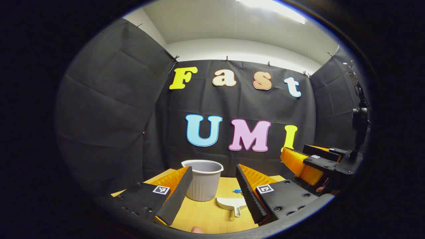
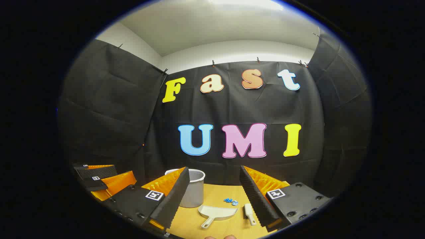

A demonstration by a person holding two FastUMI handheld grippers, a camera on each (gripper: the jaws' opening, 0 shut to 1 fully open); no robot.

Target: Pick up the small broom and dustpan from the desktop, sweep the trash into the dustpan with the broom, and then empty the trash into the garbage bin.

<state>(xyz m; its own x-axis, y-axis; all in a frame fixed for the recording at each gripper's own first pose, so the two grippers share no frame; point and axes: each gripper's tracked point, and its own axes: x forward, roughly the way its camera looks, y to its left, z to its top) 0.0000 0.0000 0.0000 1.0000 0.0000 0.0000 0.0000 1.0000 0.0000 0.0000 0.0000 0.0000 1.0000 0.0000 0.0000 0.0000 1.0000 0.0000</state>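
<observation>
On the desk point(image 1: 199, 215) in the left gripper view, the dustpan point(image 1: 231, 203) lies just right of the garbage bin point(image 1: 203, 179), blue trash point(image 1: 237, 191) behind it; the left tool point(image 1: 214, 199) hovers spread and empty. Right gripper view: the broom point(image 2: 249, 213) lies right of the dustpan, farther from the bin, under the spread, empty right tool point(image 2: 212, 202). I judge nothing started yet

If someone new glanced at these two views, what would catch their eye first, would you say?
Probably the grey bin standing at the back of the yellow desk. Next, the white dustpan lying in front of it, with blue scraps just behind and the small broom to its right. Both grippers hover open.
</observation>
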